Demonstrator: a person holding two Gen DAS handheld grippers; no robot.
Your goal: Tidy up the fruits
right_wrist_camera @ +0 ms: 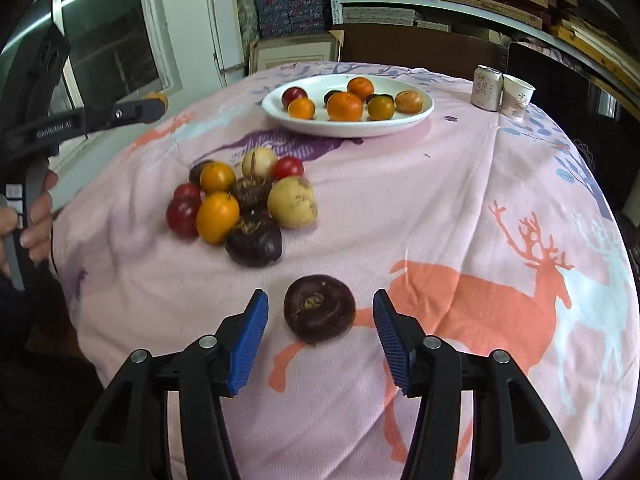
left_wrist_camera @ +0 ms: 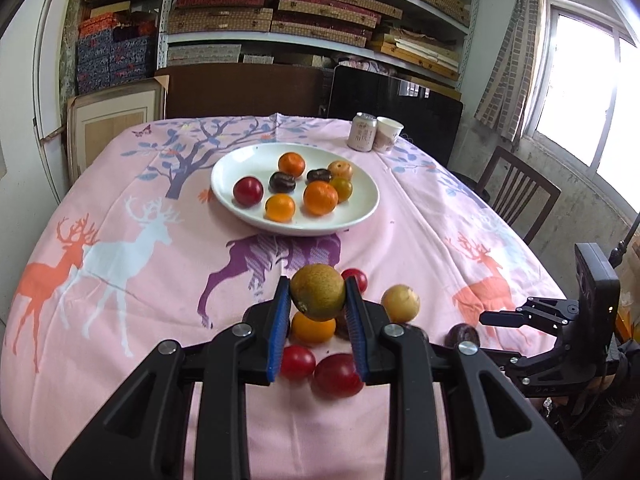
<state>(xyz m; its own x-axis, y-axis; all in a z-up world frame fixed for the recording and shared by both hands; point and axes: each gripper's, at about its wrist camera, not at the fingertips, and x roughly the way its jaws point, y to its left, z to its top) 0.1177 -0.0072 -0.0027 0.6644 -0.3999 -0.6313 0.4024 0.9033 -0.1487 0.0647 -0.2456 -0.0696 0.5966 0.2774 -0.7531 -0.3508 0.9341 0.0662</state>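
Note:
My left gripper (left_wrist_camera: 318,292) is shut on a round greenish-brown fruit (left_wrist_camera: 318,300), held above a pile of loose fruit (left_wrist_camera: 320,352) on the pink tablecloth. The pile (right_wrist_camera: 244,200) holds oranges, red plums, pale yellow fruits and dark purple ones. My right gripper (right_wrist_camera: 321,300) is open around a single dark purple fruit (right_wrist_camera: 319,310) that lies on the cloth apart from the pile; neither pad touches it. At the far side of the table a white plate (left_wrist_camera: 296,230) carries several oranges, a red plum and dark fruits.
A drink can (left_wrist_camera: 362,132) and a paper cup (left_wrist_camera: 388,134) stand at the table's far right. A wooden chair (left_wrist_camera: 516,192) is beside the table on the right. A hand (right_wrist_camera: 38,216) holds the left gripper's handle. Shelves of boxes fill the back wall.

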